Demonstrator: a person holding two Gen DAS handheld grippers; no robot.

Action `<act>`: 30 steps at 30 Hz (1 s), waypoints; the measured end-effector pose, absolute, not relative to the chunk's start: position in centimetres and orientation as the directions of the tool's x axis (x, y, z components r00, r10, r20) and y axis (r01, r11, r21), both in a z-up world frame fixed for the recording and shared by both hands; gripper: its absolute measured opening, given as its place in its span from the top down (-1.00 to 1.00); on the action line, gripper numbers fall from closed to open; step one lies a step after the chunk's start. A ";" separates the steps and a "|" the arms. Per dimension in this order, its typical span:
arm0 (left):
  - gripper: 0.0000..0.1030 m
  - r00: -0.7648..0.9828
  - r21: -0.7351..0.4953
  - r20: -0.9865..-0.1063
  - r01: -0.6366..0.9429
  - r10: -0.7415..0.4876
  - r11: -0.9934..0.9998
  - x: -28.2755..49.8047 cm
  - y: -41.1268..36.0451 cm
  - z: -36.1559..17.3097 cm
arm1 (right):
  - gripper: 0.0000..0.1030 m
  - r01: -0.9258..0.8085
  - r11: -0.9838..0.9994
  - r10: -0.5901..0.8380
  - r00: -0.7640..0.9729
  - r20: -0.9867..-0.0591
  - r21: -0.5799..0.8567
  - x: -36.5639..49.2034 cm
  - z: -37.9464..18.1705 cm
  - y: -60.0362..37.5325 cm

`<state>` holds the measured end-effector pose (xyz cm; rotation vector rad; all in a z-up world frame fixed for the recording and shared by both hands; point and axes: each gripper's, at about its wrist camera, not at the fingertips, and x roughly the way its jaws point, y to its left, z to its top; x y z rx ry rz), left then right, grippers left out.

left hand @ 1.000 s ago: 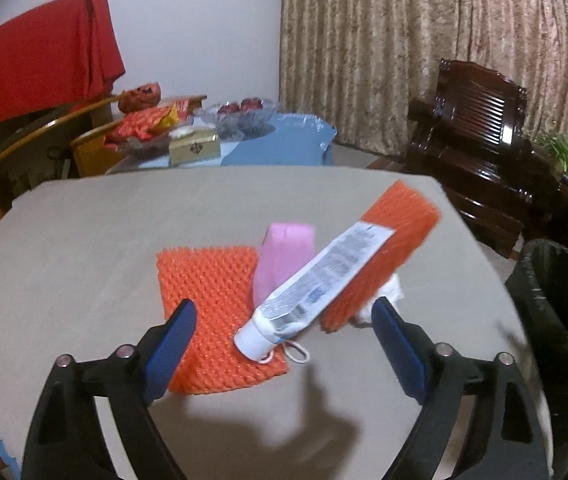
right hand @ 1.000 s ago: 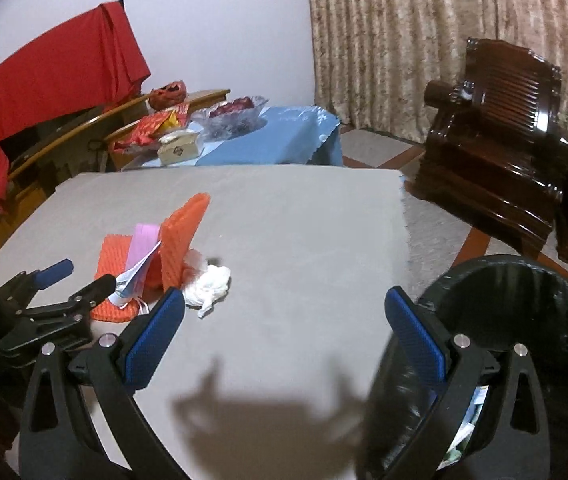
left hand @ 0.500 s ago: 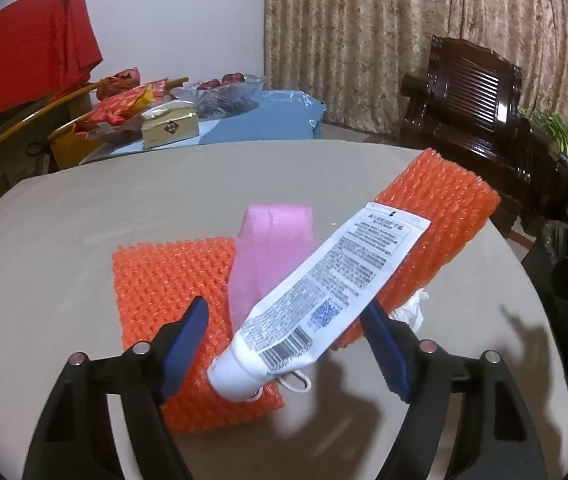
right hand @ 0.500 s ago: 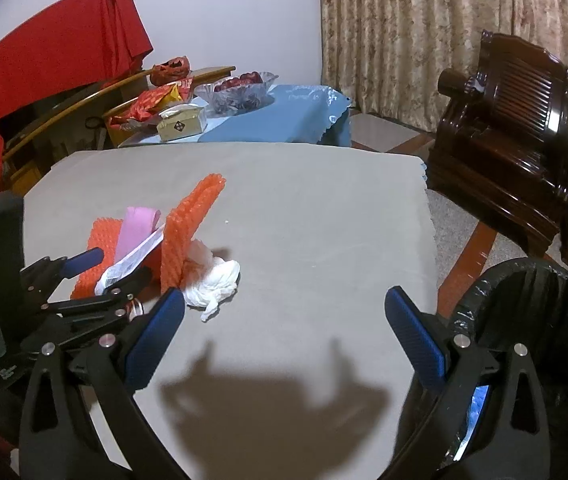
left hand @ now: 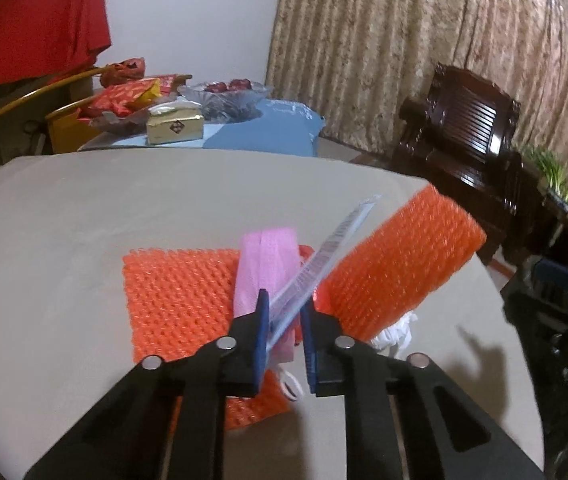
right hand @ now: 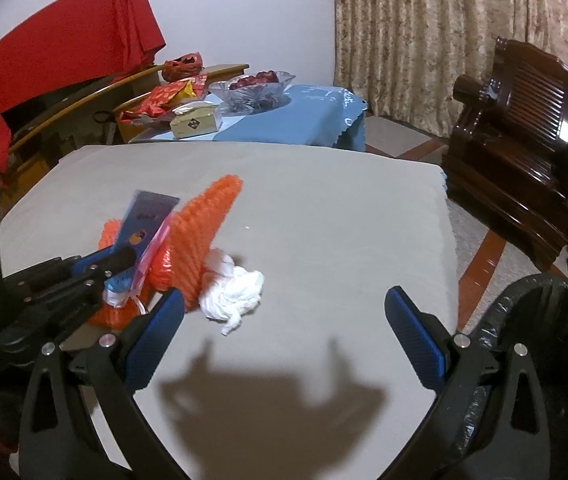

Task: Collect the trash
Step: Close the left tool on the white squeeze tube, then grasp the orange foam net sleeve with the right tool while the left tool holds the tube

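Note:
My left gripper (left hand: 284,332) is shut on the toothpaste tube (left hand: 324,252), which stands edge-on between the blue pads; the tube also shows in the right wrist view (right hand: 146,216). Under it lie a pink packet (left hand: 264,272), a flat orange foam net (left hand: 176,300) and a second orange foam net (left hand: 396,276) propped up at the right. A crumpled white tissue (right hand: 236,296) lies beside the nets. My right gripper (right hand: 284,332) is open and empty, above the table (right hand: 324,220), right of the pile. The left gripper also shows in the right wrist view (right hand: 96,268).
A black bag-lined trash bin (right hand: 556,340) stands at the table's right front corner. A dark wooden armchair (right hand: 524,128) is behind it. A blue-covered side table (right hand: 304,116) with a glass bowl and boxes stands beyond the table's far edge.
My left gripper moved in and closed on the toothpaste tube, which turned edge-on. My right gripper drifted left, toward the pile.

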<state>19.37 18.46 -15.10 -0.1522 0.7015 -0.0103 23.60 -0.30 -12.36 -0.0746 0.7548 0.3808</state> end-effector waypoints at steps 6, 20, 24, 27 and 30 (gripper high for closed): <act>0.74 0.784 -0.203 -0.617 -0.070 -0.072 0.977 18.5 20.5 -13.9 | -0.89 -0.408 0.909 0.354 0.654 -0.668 0.081 24.0 -12.0 1.9; 0.74 0.780 -0.236 -0.620 -0.074 -0.091 0.969 17.5 21.8 -13.7 | 0.10 -0.471 0.878 0.381 0.588 -0.713 0.082 26.0 -13.1 6.2; 0.49 0.763 -0.213 -0.638 -0.047 -0.103 0.976 17.2 20.9 -14.6 | 0.68 -0.497 0.862 0.403 0.559 -0.725 0.096 25.8 -13.6 6.4; 0.13 0.753 -0.197 -0.651 -0.041 -0.099 0.980 17.3 20.3 -15.4 | 0.75 -0.495 0.863 0.405 0.561 -0.722 0.100 25.7 -13.9 6.1; -0.08 0.734 -0.186 -0.673 -0.045 -0.093 0.982 17.7 19.9 -16.3 | 0.75 -0.487 0.867 0.402 0.558 -0.726 0.105 25.9 -14.2 5.8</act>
